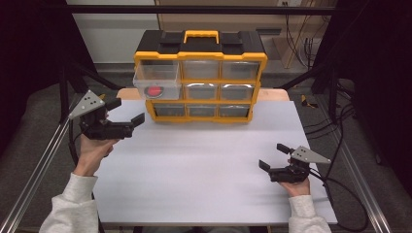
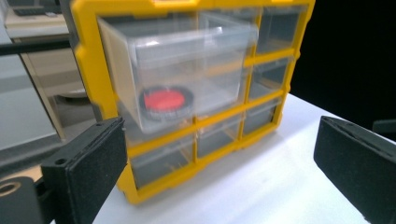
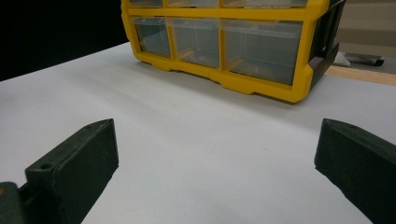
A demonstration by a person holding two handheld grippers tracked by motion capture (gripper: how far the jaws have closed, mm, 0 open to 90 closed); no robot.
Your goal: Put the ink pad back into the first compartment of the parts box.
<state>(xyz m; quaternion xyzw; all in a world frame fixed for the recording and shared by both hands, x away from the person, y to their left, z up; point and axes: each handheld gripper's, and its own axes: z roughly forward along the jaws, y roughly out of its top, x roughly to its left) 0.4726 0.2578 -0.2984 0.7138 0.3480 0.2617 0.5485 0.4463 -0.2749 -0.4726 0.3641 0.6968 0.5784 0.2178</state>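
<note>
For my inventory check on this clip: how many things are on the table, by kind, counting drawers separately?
Yellow and black plastic drawer organizer: 1
Clear plastic drawers in it: 9, the top-left one pulled out
Round red disc with a black rim, lying in the pulled-out drawer: 1
Black hand-held claws, left and right, both open and holding nothing: 2
Total: 13

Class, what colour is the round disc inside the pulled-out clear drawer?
The disc is red with a dark rim; the left gripper view shows it best.

Two black handheld tongs, left tongs (image 1: 129, 110) and right tongs (image 1: 273, 156), each topped with a grey three-cornered plate dotted with holes, trailing black cables; light grey sweatshirt sleeves (image 1: 68, 206).
</note>
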